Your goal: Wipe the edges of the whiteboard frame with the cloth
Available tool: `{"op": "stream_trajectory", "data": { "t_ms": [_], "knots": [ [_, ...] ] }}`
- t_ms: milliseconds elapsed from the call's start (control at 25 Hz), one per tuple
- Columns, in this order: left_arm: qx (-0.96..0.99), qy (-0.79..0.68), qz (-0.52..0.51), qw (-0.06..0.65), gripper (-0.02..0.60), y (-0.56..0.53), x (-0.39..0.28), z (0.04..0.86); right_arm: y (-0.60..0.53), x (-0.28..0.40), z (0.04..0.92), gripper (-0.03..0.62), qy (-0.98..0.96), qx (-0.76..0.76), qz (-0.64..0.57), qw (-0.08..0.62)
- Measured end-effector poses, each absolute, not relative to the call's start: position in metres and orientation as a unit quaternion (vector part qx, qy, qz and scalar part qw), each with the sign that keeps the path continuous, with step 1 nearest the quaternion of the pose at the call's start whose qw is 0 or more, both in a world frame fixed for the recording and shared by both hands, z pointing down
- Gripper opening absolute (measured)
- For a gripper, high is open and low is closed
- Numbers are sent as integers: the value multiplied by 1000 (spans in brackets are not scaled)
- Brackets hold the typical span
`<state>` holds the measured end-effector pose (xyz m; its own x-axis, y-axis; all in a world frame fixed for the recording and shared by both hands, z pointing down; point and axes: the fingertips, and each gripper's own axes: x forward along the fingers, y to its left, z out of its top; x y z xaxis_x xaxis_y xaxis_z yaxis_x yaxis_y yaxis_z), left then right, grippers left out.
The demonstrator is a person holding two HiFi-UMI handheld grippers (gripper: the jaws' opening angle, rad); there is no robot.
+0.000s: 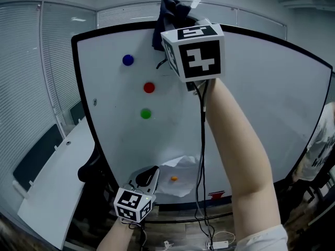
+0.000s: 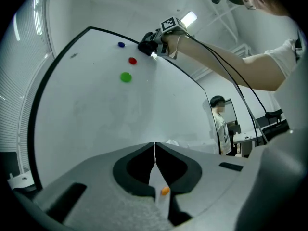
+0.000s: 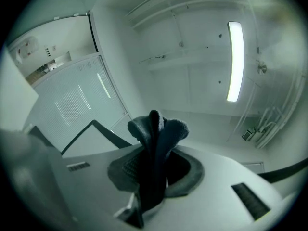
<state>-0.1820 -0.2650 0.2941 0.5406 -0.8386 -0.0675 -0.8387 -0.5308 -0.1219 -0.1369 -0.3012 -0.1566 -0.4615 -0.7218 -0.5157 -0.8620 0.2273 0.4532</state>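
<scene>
Right hand-held gripper point(image 3: 153, 174) clamped on dark cloth point(image 1: 170, 13), at top edge of whiteboard frame point(image 1: 82, 88), 12 o'clock. Left hand-held gripper point(image 2: 155, 160) jaws together, empty, low at 6 o'clock. Risk: bunched cloth slipping free at overhead reach, bare jaw scraping frame.

Head and left gripper views both face the whiteboard point(image 1: 261, 98) point(image 2: 96, 124)

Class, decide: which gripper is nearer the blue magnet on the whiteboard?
Right. The right gripper, shut on the cloth, is at the whiteboard top edge, right of the blue magnet; the left gripper hangs low, far below it.
</scene>
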Motion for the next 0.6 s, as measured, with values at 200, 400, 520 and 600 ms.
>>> {"op": "stream_trajectory", "data": {
  "t_ms": [200,400,520,600],
  "knots": [
    [-874,481,4,69,20,-265,-135,294,-305,-79,-156,63,774,-515,354,100],
    [-874,482,12,57,20,-262,-85,300,-310,-24,-152,63,771,-520,354,95],
    [-875,482,13,46,20,-262,-53,306,-312,4,-150,63,774,-519,351,94],
    [-877,479,14,43,20,-261,-32,309,-314,18,-150,63,774,-519,352,90]
  ]
}}
